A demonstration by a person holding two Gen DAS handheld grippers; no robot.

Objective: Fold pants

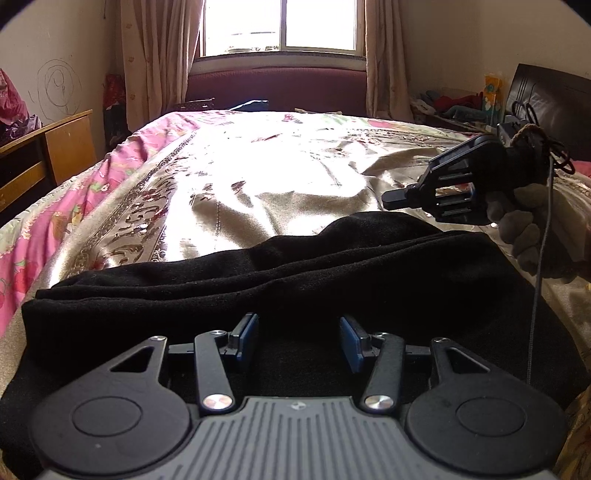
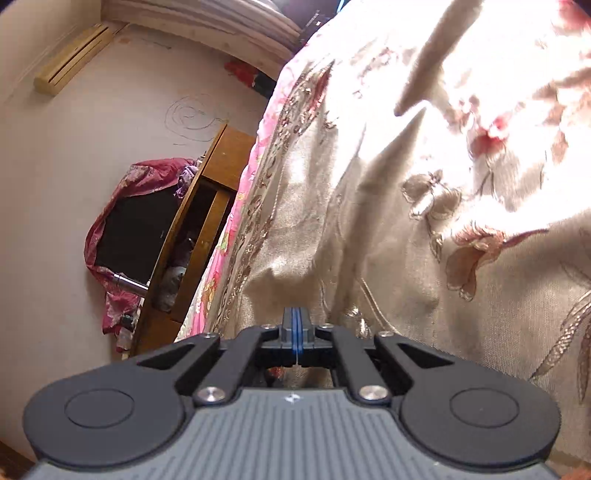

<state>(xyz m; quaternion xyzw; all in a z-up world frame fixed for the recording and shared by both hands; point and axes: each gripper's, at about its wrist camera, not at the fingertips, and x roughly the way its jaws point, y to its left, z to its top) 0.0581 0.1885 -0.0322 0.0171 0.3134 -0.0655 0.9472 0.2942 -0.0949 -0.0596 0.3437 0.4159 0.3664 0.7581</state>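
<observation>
The black pants [image 1: 280, 280] lie folded in layers across the near part of the bed, seen in the left wrist view. My left gripper [image 1: 300, 338] is open and empty, its blue pads just above the pants' near layer. My right gripper [image 1: 391, 201] shows in the same view at the right, held in a gloved hand above the pants' far edge, fingers together. In the right wrist view my right gripper [image 2: 296, 325] is shut with nothing between the pads, over the bedspread [image 2: 424, 221]. The pants do not show in that view.
The bed carries a shiny beige floral bedspread [image 1: 258, 177] with a pink border [image 1: 74, 206]. A wooden desk [image 1: 48, 147] stands left of the bed. A window with curtains [image 1: 280, 26] is at the far wall. A dark headboard [image 1: 546, 99] and clutter are at right.
</observation>
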